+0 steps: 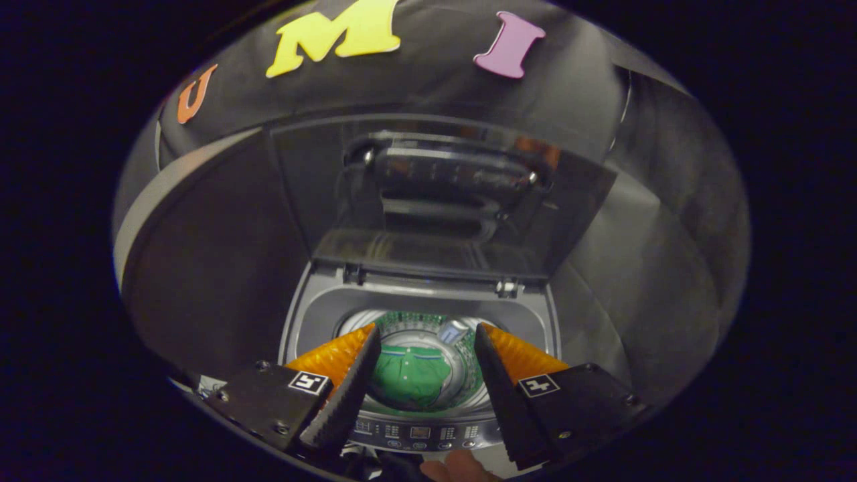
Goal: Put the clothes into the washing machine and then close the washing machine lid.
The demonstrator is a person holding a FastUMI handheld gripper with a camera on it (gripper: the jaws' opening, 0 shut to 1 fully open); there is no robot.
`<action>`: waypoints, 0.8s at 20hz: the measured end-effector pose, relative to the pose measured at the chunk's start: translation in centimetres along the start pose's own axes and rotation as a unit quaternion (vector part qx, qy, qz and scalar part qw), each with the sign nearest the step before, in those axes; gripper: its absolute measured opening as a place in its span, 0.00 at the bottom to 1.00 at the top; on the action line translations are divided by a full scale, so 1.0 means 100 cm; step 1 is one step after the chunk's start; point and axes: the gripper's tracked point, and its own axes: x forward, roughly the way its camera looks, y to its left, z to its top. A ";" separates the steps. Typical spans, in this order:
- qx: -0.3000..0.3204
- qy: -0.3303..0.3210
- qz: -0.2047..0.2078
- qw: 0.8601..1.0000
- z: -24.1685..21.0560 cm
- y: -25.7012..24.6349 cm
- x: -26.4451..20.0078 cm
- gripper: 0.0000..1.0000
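Hand-held gripper (pixel 425 375) hovering over an open washing machine (pixel 301 321), fingers spread and holding nothing.
Black cloth walls the booth; the raised lid (pixel 428 194) stands upright behind, and green clothes (pixel 408 378) lie in the drum, beyond the fingers.

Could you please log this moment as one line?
gripper: open, empty, above drum | green garment: in drum | lid: open
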 end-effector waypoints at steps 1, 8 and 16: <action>0.005 -0.013 0.003 1.000 0.014 0.000 -0.008 0.88; 0.047 -0.173 0.045 0.983 0.152 -0.002 -0.078 0.88; 0.039 -0.143 0.063 0.987 0.203 0.004 0.003 1.00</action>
